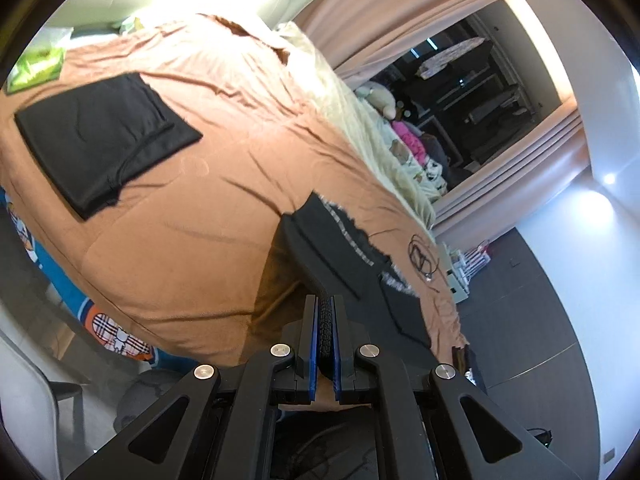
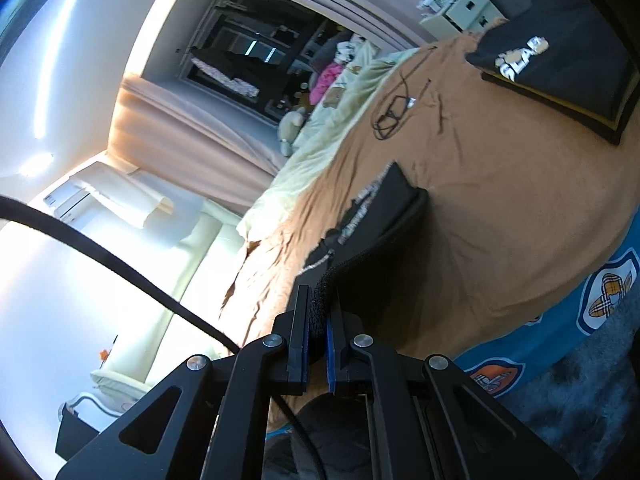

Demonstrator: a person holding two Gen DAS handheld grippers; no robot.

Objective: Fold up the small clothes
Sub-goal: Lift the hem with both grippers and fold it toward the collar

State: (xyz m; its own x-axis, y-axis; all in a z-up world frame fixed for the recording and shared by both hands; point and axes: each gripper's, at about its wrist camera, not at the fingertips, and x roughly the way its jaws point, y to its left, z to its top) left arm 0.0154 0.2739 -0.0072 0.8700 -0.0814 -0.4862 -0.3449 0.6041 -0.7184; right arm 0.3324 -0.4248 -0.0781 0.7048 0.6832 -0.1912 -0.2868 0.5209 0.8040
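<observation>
While both my tongs are clamped on the same black garment (image 1: 340,256), it hangs lifted between them above the bed (image 1: 192,208). Left tongs (image 1: 326,312): jaws closed on a ribbed black edge of the cloth. Right tongs (image 2: 318,308): jaws closed on another ribbed black edge. The garment carries pale lettering and its far part rests on the brown bedspread. A folded black piece (image 1: 100,136) lies flat, well apart, toward the far left of the bed in the left view. Another folded black piece with a light print (image 2: 560,76) lies near the bed's far corner in the right view. A thin black cable (image 2: 394,114) sits coiled on the bedspread between them.
</observation>
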